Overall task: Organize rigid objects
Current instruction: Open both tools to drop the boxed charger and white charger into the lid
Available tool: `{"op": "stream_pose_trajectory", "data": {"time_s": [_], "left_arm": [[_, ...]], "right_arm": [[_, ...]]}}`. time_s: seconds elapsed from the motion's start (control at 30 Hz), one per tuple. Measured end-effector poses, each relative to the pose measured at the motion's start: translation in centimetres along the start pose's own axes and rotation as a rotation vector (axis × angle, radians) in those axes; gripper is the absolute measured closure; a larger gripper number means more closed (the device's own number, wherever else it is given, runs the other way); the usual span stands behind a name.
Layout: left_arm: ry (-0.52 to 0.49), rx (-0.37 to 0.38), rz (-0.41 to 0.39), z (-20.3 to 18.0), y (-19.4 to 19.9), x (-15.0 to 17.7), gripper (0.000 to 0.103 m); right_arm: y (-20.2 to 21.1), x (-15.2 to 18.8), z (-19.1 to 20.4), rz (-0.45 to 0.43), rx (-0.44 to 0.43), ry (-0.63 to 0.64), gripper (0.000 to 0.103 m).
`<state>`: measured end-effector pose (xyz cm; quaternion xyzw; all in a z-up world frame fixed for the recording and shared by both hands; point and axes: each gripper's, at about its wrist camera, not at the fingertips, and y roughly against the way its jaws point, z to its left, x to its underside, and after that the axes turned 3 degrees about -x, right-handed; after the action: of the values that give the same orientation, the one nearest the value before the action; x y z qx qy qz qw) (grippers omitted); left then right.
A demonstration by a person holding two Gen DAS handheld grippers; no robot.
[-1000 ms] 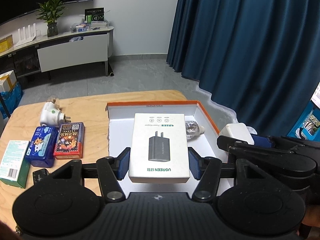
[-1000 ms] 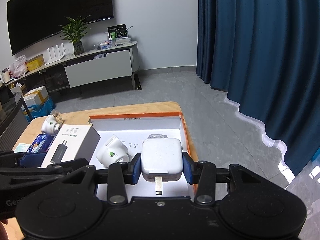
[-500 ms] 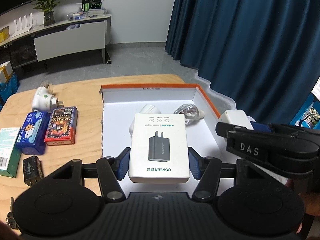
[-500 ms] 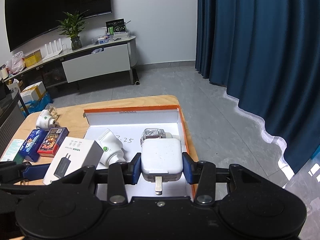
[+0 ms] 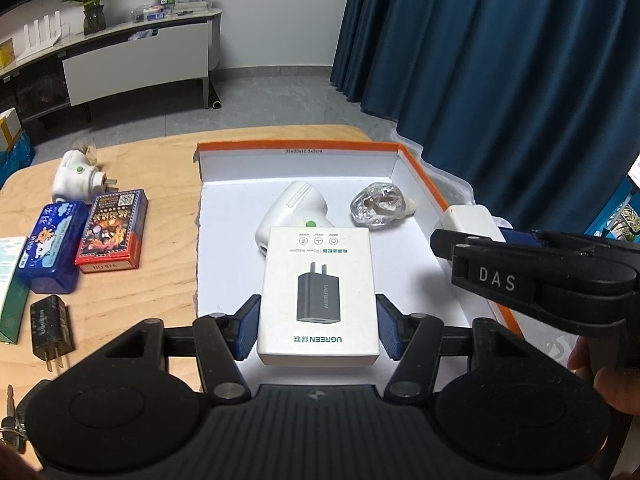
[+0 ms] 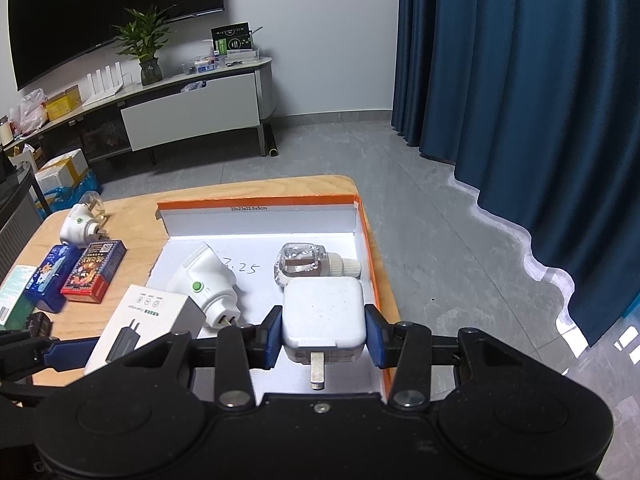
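Your green-and-white box (image 5: 10, 280) runs off the frame at nine o'clock, the keys (image 5: 10, 432) at eight o'clock. The charger box (image 5: 318, 292) hides the white plug's (image 5: 294, 210) prongs.

box (image 5: 416, 184) on table (image 5: 168, 160) (right side) | 2 plugs inside | 5 items left of box
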<state>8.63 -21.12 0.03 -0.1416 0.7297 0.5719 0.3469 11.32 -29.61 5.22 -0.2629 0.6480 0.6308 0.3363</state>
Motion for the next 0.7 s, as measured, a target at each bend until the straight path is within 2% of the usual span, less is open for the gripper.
{"op": "stream_pose_trajectory", "data": {"time_s": [0.6,0.7], "left_arm": [[0.02,0.054,0.082,0.3,-3.4,0.6,0.044],[0.021,0.07,0.075,0.3,-3.1,0.6,0.038]], "right_arm": [[-2.6,-0.2,0.3,0.041,-0.004,0.046,0.052],[-2.5,-0.3,0.6,0.029,0.007,0.056,0.051]]}}
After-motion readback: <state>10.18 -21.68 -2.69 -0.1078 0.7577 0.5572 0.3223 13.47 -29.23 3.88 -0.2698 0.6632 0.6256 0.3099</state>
